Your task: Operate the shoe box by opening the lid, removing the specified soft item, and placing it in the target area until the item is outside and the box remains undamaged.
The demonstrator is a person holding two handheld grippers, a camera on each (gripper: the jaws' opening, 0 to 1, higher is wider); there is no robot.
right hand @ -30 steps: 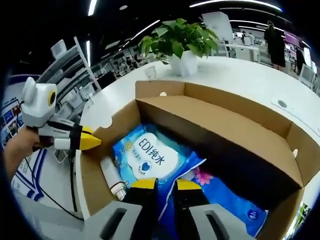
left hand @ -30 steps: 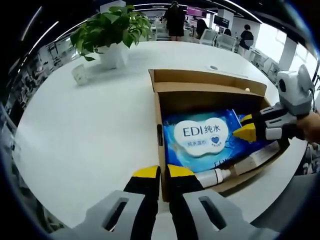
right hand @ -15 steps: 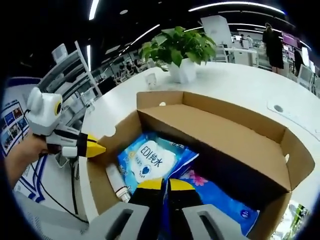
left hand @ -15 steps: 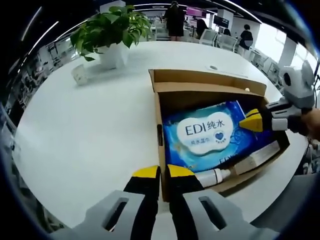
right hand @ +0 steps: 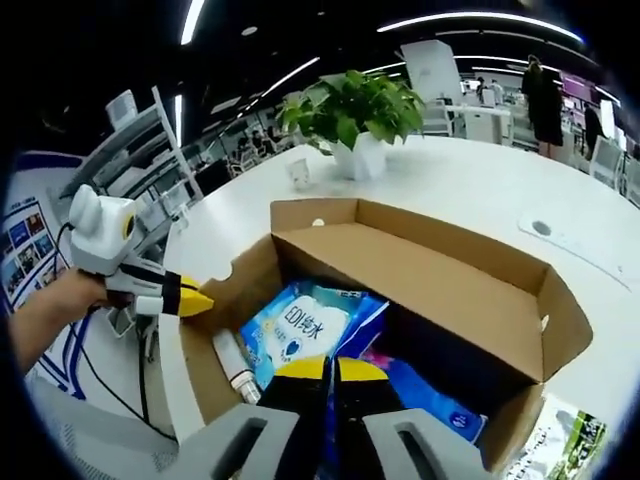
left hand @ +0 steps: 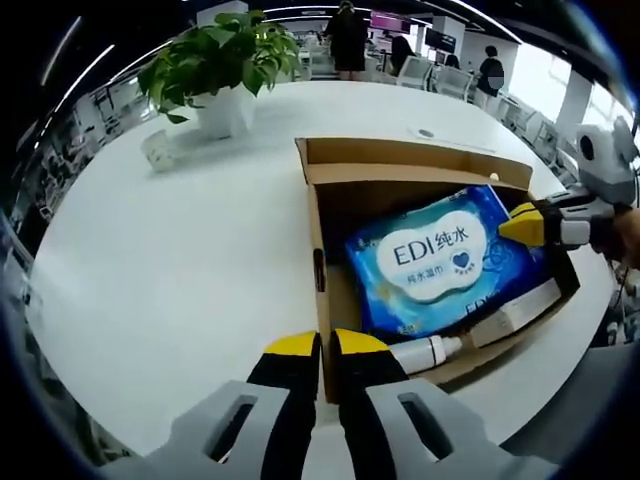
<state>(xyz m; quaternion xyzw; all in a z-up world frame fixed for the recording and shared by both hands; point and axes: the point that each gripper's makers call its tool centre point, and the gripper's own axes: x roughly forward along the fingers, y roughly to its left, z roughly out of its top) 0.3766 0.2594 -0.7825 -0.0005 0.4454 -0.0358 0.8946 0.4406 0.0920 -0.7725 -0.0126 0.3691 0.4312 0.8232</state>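
Presently my right gripper [right hand: 320, 368] is clenched on the blue wipes pack [left hand: 442, 262], tilted up inside the open shoe box [left hand: 318, 215]; my left gripper [left hand: 318, 345], jaws closed on nothing, sits at the box's near wall. Risks: the soft pack slipping loose, or snagging the cardboard rim. The left gripper view shows the pack's label face-on; the right gripper view shows a second pack [right hand: 432, 398] beneath.
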